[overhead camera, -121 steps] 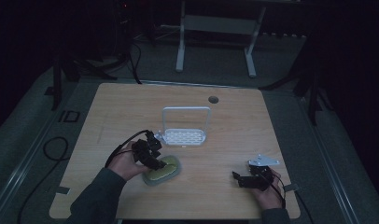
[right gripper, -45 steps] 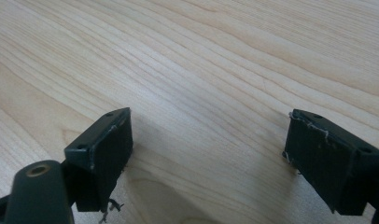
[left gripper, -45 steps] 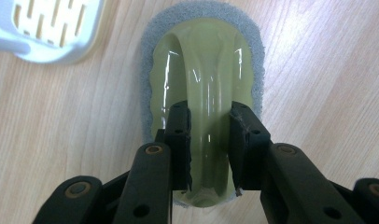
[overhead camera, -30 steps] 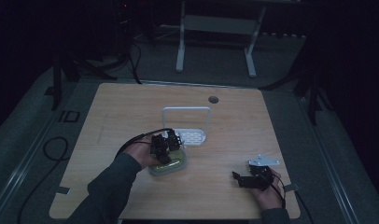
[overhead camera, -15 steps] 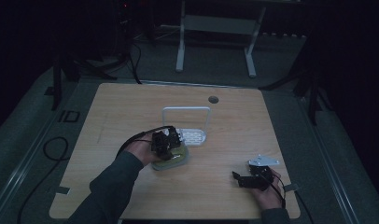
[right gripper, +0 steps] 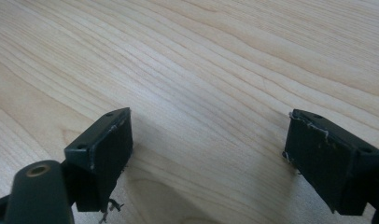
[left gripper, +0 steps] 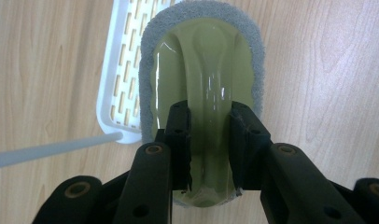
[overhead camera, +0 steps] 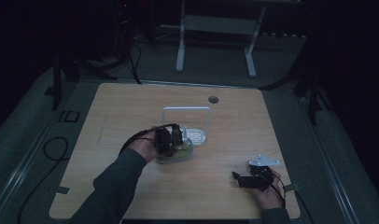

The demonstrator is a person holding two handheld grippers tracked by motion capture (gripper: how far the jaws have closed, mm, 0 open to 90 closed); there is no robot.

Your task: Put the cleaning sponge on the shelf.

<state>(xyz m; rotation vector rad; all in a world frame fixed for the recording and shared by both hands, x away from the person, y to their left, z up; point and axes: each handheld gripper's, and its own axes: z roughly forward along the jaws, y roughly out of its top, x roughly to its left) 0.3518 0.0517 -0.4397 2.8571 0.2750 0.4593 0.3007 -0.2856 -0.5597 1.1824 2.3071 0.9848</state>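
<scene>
- Item one: an olive-green plastic scrubber with a raised centre ridge and a grey abrasive pad underneath (left gripper: 204,88). My left claw (left gripper: 210,140) is clamped on that ridge, one jaw on either side. I judge the ridge to be its handle, so that is why I grip it there.
- Where it sits: in the high view the scrubber (overhead camera: 179,153) is at mid-bench, at the near edge of the tray. From the left claw's view its far end overlaps the tray's corner and the rest lies over bare wood. I cannot tell whether the pad rests on the bench or hangs just above it.
- Item two: a shallow white slotted plastic tray with a tall white wire hoop handle (overhead camera: 197,135). One white rod of that handle crosses the lower left of the left claw's view. The slotted floor that I can see (left gripper: 124,70) is bare; I judge the slots are for draining, which fits a scrubber holder.
- Item three: my right claw (right gripper: 208,161), jaws wide apart with nothing between them, low over the pale wood-grain bench (right gripper: 215,60). In the high view it is parked at the near right (overhead camera: 253,179), well apart from the tray, so it keeps out of the left hand's way.
</scene>
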